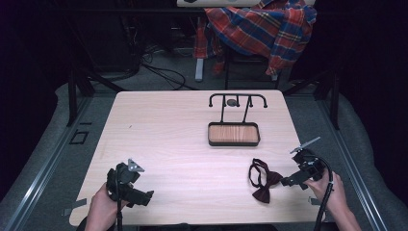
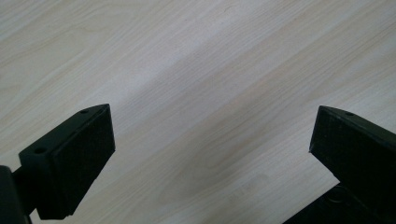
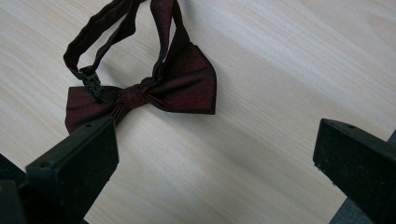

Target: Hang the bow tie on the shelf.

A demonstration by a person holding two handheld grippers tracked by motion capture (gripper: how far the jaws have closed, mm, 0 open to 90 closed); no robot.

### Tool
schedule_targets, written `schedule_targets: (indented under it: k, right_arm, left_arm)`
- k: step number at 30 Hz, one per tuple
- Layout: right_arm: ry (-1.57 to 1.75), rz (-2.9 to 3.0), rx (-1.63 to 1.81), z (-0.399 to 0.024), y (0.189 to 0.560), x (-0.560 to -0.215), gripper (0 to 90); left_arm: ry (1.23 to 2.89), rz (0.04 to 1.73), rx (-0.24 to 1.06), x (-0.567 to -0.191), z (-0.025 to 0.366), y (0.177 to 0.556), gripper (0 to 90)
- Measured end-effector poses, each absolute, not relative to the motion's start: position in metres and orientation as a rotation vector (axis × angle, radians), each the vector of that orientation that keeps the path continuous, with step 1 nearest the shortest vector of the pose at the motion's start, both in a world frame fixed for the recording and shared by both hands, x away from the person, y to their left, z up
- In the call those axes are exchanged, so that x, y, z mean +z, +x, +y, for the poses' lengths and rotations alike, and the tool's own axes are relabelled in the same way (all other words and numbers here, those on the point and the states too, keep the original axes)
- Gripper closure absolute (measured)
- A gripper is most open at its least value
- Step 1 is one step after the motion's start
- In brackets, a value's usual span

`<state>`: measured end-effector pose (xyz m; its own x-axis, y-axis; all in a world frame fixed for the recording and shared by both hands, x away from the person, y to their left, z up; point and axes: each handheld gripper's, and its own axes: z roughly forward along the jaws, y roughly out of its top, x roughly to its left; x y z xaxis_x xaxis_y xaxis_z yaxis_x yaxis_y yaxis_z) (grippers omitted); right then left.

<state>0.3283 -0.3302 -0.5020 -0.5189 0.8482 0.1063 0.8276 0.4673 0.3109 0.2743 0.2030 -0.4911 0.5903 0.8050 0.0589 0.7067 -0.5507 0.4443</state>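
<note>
Both tongs gape empty: the right tongs (image 1: 291,181) hover just right of the maroon bow tie (image 3: 140,93), seemingly lined up to grab it; the left tongs (image 1: 144,197) idle over bare desk (image 1: 168,139).

1. Light wood-grain table (image 1: 159,139), rectangular, lit from above; grain runs diagonal in both gripper views.
2. Grey floor (image 1: 43,163) around table, metal rails along both sides.
3. Black cables (image 1: 159,67) on floor behind table.
4. Plaid cloth (image 1: 262,24), red/blue, draped over chair at back.
5. Surroundings v. dark, black.
</note>
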Motion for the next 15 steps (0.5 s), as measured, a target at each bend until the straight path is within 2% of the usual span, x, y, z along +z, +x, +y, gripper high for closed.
schedule_targets:
  k: [15]
  right_arm:
    - [1.411,2.647,0.461,-0.318,0.333,-0.497,0.3]
  left_arm:
    - [2.452,1.219,0.365,-0.491,0.202,0.273,0.1]
